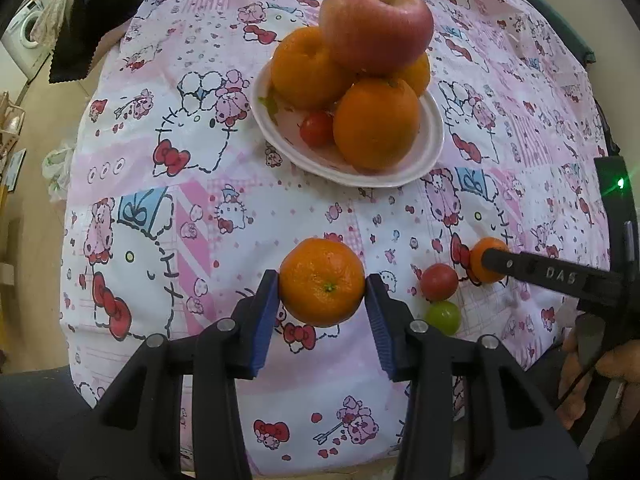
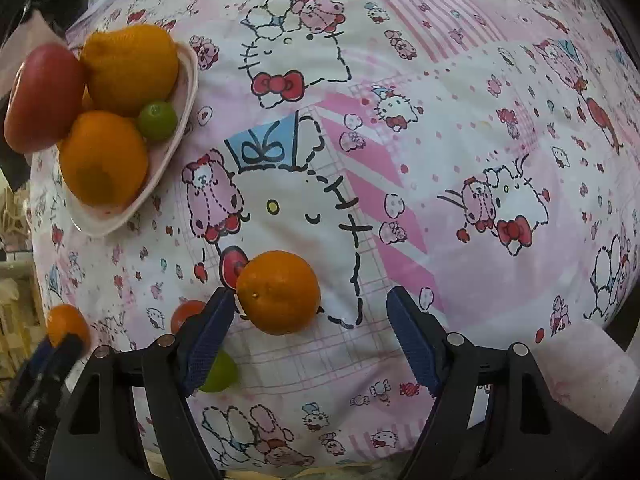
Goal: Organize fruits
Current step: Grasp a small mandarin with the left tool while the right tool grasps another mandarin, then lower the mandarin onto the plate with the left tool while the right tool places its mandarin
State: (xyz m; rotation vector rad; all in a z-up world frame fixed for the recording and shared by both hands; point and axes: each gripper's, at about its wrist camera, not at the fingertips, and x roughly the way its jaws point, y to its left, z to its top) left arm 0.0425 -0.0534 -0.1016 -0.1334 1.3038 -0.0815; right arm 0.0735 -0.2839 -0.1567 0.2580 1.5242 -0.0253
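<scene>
My left gripper point(image 1: 322, 304) is shut on a small orange mandarin point(image 1: 322, 282), both blue pads against its sides; it also shows in the right wrist view point(image 2: 66, 322). A white plate point(image 1: 432, 148) holds a red apple point(image 1: 376, 26), three oranges point(image 1: 376, 124) and a small red tomato point(image 1: 317, 128). My right gripper point(image 2: 310, 320) is open around another mandarin point(image 2: 279, 293) on the cloth; its left pad touches the fruit, its right pad is apart. A red tomato point(image 1: 439, 281) and a green fruit point(image 1: 443, 317) lie beside it.
The table wears a pink cartoon-print cloth point(image 1: 200, 200). A black cloth point(image 1: 96, 24) hangs at the far left edge. The plate in the right wrist view point(image 2: 176, 128) also holds a small green fruit point(image 2: 158, 121). A washing machine point(image 1: 24, 36) stands beyond the table.
</scene>
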